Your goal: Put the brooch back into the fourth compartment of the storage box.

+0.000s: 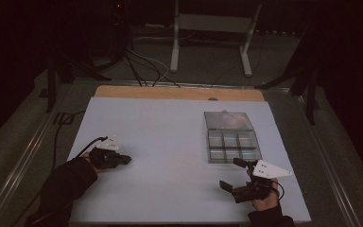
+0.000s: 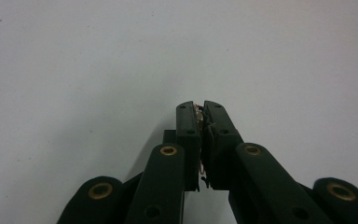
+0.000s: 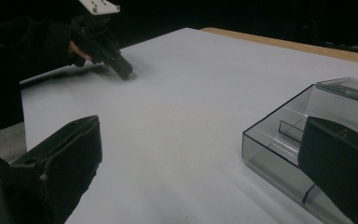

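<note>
My left gripper (image 1: 125,160) rests low on the white table sheet (image 1: 170,142) at the left, pointing right. Its jaws stand shut (image 2: 201,116), and a thin gold-toned wire-like sliver (image 2: 198,110) shows pinched in the seam between the pads; I cannot tell what it is. From the right gripper view the left gripper (image 3: 127,73) has its tip down at the sheet. My right gripper (image 1: 232,174) lies near the front right, jaws wide open (image 3: 200,186) with nothing between them, just in front of a clear compartment box (image 1: 231,146).
The clear box (image 3: 279,140) has several small compartments, and its lid (image 1: 228,120) lies open behind it. A wooden table edge (image 1: 179,92) runs along the far side. Cables (image 1: 137,66) and a white stand (image 1: 212,23) sit on the floor beyond.
</note>
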Motion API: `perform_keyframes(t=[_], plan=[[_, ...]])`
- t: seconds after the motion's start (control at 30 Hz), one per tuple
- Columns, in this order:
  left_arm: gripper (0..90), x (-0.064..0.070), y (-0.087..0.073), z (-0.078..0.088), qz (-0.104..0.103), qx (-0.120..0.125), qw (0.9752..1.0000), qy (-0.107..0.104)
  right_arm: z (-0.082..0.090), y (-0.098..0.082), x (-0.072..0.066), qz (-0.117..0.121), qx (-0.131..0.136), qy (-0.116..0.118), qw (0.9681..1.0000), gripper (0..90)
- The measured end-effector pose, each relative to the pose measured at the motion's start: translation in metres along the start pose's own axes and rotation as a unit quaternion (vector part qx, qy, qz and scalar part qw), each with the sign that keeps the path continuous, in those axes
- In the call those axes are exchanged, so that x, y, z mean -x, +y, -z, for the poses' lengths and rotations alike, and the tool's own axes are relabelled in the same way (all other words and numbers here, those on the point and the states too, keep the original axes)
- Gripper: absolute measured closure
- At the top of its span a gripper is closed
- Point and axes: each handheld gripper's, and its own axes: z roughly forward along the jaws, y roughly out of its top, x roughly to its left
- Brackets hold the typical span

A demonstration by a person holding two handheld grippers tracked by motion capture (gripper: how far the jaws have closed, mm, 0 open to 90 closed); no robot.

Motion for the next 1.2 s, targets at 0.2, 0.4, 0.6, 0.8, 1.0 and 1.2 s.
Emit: perform_keyframes(t=[0.2,0.4,0.6,0.8,1.0,1.2], plan=[[88.3,0.001,0.002,0.0,0.002,-0.005,0.9999,-0.01,0.0,0.0,0.0,0.001,0.0,0.0,1.0,0.0],[88.3,0.001,0.005,0.001,0.004,-0.005,0.9999,-0.014,0.0,0.0,0.0,0.001,0.001,0.0,1.0,0.0],[88.3,0.002,0.011,0.002,0.003,-0.003,0.9998,-0.018,0.0,0.0,0.0,0.001,0.001,0.0,1.0,0.0],[88.3,0.002,0.015,0.001,0.007,-0.001,0.9997,-0.024,0.001,0.0,0.0,0.001,0.002,0.0,1.0,0.0],[88.3,0.003,0.019,0.002,0.007,0.002,0.9995,-0.032,0.001,0.0,0.0,0.0,0.002,0.0,1.0,0.0],[88.3,0.003,0.026,0.003,0.007,0.01,0.9991,-0.04,0.001,0.0,0.0,0.0,0.003,0.0,1.0,0.0]])
